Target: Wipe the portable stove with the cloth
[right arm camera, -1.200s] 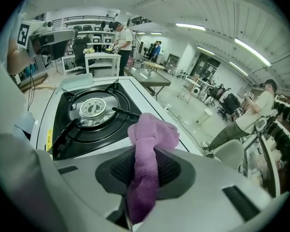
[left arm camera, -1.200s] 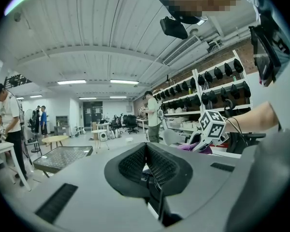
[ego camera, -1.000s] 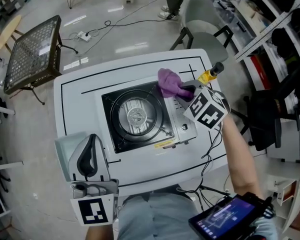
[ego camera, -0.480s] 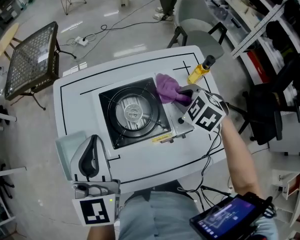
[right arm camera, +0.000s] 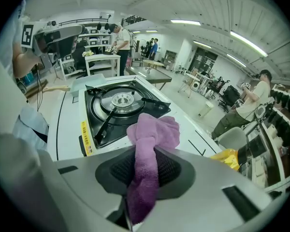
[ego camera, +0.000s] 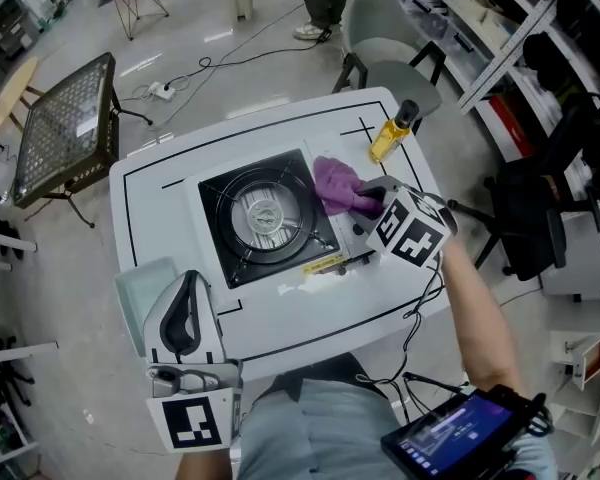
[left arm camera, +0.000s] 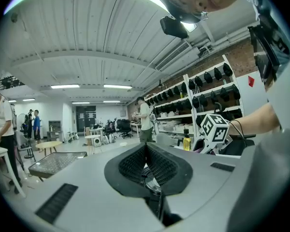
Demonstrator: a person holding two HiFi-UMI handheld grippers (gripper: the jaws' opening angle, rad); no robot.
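Right gripper (ego camera: 368, 196) is clenching a purple terry cloth (ego camera: 336, 185) between its jaws, the bunched end resting on the right side of the stove top, just beside the round burner. Carrying everything is a white rectangular table with black lines (ego camera: 150, 193); a black-and-silver portable gas stove (ego camera: 223, 258) is sitting at its middle. Left gripper (ego camera: 184, 320) is hovering over the table's near left corner, jaws pressed together on nothing. A yellow bottle with a dark cap (ego camera: 391, 139) is standing near the far right corner.
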